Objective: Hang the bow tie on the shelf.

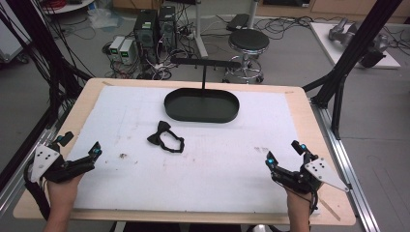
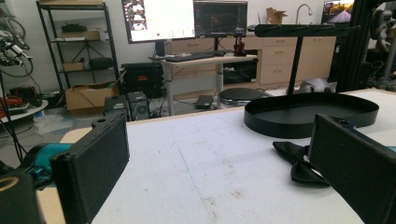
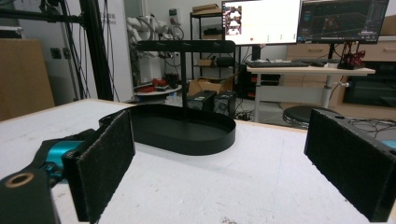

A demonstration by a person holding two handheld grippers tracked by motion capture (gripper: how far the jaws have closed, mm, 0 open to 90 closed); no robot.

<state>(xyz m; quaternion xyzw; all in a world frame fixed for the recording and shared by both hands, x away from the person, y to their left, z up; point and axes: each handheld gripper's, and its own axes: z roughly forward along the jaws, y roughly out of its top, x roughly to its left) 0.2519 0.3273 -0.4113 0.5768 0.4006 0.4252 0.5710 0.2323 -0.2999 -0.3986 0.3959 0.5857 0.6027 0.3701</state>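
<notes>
A black bow tie (image 1: 166,137) lies on the white mat left of centre, in front of a black oval tray (image 1: 201,105) with a T-shaped stand (image 1: 203,63) rising from it. In the left gripper view the bow tie (image 2: 296,161) rests just beyond the right jaw, below the tray (image 2: 310,113). My left gripper (image 1: 80,146) hovers open at the mat's near left with nothing between its jaws. At the near right my right gripper (image 1: 285,152) is open and empty too, facing the tray (image 3: 182,128).
The wooden table (image 1: 302,111) carries the white mat (image 1: 203,159), which has a few dark smudges (image 1: 123,155). Black frame posts (image 1: 355,46) stand at the right edge. Computers (image 1: 154,29) and a stool (image 1: 248,43) sit on the floor beyond the table.
</notes>
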